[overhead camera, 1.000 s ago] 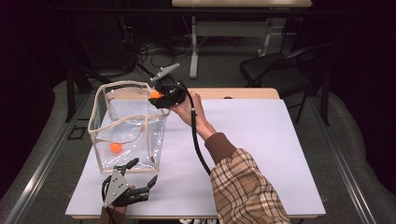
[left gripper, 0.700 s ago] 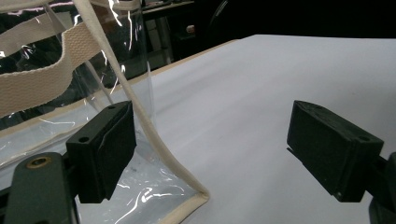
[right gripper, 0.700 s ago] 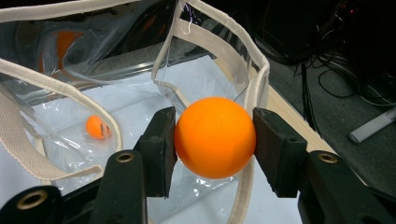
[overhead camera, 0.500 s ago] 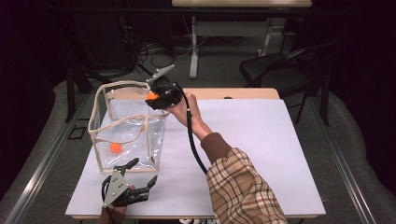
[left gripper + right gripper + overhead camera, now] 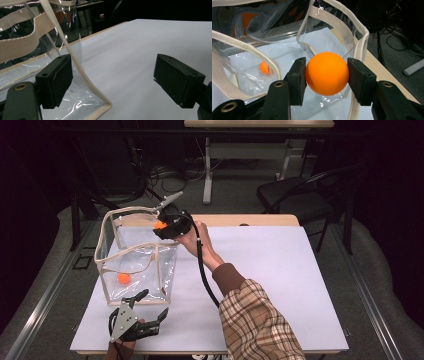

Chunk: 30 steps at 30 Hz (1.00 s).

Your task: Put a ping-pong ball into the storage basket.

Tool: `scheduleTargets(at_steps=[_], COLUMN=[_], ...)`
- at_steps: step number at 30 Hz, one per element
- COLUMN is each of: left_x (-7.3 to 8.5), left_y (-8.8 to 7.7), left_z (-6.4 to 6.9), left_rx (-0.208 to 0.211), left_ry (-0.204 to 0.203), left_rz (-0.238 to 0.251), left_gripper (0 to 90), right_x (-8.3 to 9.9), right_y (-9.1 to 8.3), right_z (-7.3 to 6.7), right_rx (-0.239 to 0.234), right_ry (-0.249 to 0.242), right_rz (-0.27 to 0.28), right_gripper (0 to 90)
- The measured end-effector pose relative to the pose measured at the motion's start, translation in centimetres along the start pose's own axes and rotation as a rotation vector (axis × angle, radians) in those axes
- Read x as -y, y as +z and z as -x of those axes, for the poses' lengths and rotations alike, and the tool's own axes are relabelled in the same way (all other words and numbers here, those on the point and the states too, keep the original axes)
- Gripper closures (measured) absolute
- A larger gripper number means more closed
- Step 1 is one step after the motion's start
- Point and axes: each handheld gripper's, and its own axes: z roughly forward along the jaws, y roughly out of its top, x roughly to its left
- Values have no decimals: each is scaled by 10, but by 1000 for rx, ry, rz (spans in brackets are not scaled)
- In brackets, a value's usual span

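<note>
The counter (image 5: 280, 270) is covered by a white sheet, its pale wooden edge left bare at the far side. Grey carpet (image 5: 385, 285) is laid around it. A black folding chair (image 5: 300, 197) is set beyond the far right corner, and black cables (image 5: 150, 175) are tangled beneath a white-legged desk (image 5: 207, 165). The surroundings are kept dark.

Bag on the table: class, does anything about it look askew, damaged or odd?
Nothing stands out. The clear bag stands upright and open, one orange ball inside. The right gripper holds a second ball over its rim.
</note>
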Motion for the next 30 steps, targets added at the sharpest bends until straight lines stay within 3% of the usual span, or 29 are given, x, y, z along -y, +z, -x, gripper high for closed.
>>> scheduleTargets(at_steps=[25,30], left_x=[0,0], left_y=[0,0], left_z=[0,0], left_rx=[-1,1], left_ry=[-4,-3], left_rz=[3,0], left_gripper=[156,156], right_x=[1,-1], right_y=[13,15], right_z=[-3,-4], right_rx=[-23,-29], right_ry=[-3,8], right_rz=[-30,-36], right_gripper=[508,459])
